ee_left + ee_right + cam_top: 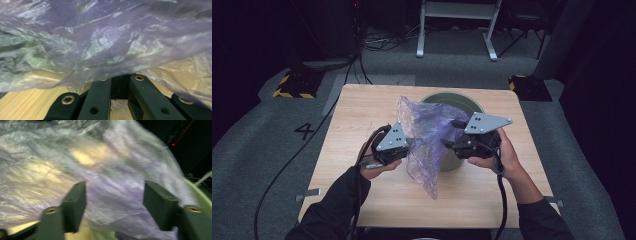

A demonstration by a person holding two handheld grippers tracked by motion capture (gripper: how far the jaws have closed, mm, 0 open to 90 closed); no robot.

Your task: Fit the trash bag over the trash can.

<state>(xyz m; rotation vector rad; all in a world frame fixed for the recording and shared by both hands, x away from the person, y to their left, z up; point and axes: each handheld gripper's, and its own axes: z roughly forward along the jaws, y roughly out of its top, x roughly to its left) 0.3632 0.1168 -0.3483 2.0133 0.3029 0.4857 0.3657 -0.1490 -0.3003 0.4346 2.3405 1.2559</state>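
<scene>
- High view: a crumpled purple plastic bag [424, 142] is held up over the bench [352, 107], in front of a green bin [464, 102]. Its long axis runs from the upper edge down to a loose tip (towards the person). The left gripper [404, 145] is at its left edge, the right gripper [452, 135] at its right.
- Left gripper view: the jaws are pressed together, pinching the film.
- Right gripper view: the jaws stand spread; the film is seen just beyond them, ungripped (picture blurred).

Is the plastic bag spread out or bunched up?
Partly spread: the plastic bag hangs as a crumpled sheet between the left tongs and right tongs, over the green bin.
</scene>
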